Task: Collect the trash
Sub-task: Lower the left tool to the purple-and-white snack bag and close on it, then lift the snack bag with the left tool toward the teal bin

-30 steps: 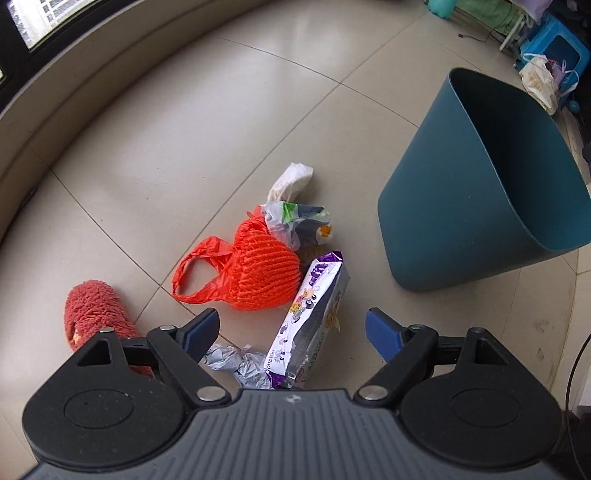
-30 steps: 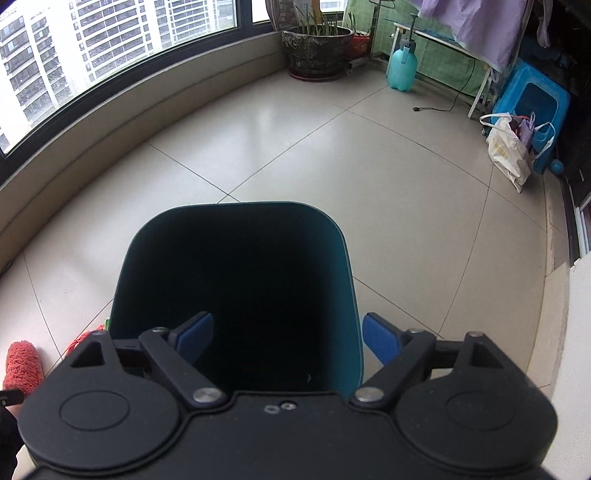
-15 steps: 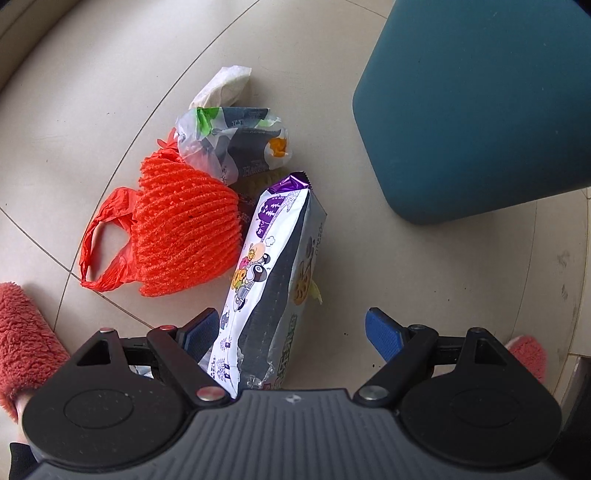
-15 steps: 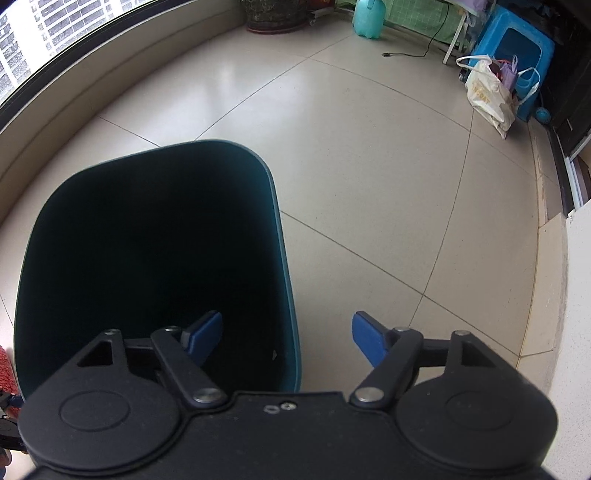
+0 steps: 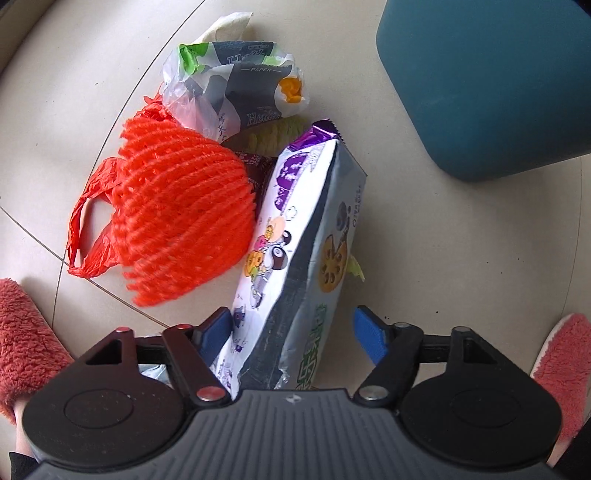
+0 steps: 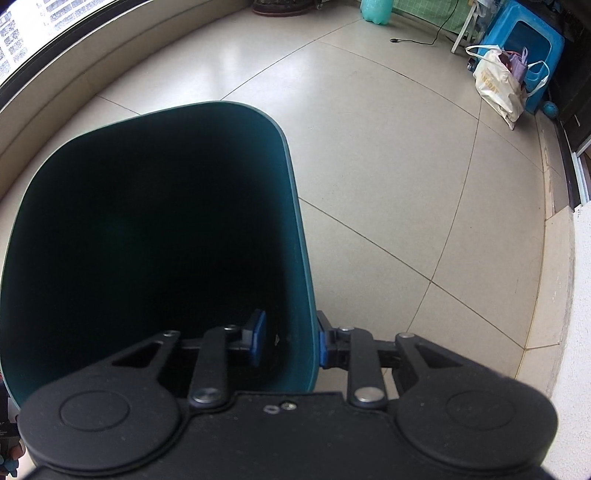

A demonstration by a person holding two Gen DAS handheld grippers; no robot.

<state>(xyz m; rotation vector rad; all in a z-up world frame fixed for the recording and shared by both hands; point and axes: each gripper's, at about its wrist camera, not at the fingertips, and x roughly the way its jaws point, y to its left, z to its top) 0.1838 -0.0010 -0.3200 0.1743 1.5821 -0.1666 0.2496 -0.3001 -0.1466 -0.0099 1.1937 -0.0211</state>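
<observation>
My left claw (image 5: 291,332) points down at the trash heap on the floor (image 5: 461,258). Its jaws have just been closing around the near end of the snack bag (image 5: 295,258), a long white and purple pack lying lengthwise away from me. The left pad (image 5: 216,330) sits against the bag's side; the right pad (image 5: 369,338) is clear of it, so the jaws are apart and nothing is clamped. Left of the bag lies an orange net (image 5: 181,218) on a red plastic bag (image 5: 88,236), touching the snack bag. Beyond them is a crumpled paper wrapper (image 5: 240,92) with a white tissue (image 5: 229,26) behind it. The bin (image 5: 498,85) stands at the upper right, apart from the heap. A red fuzzy slipper (image 5: 22,332) shows at each lower corner.

My right claw (image 6: 290,341) straddles the bin's near wall (image 6: 303,280): one pad (image 6: 258,338) inside the dark bin, the other (image 6: 323,349) outside. Its jaws have just been closing; the outer pad meets the wall, the inner one looks short of it, so I cannot tell if the wall is clamped. Across the tiles stand a blue stool (image 6: 524,48) and a tote (image 6: 498,88).
</observation>
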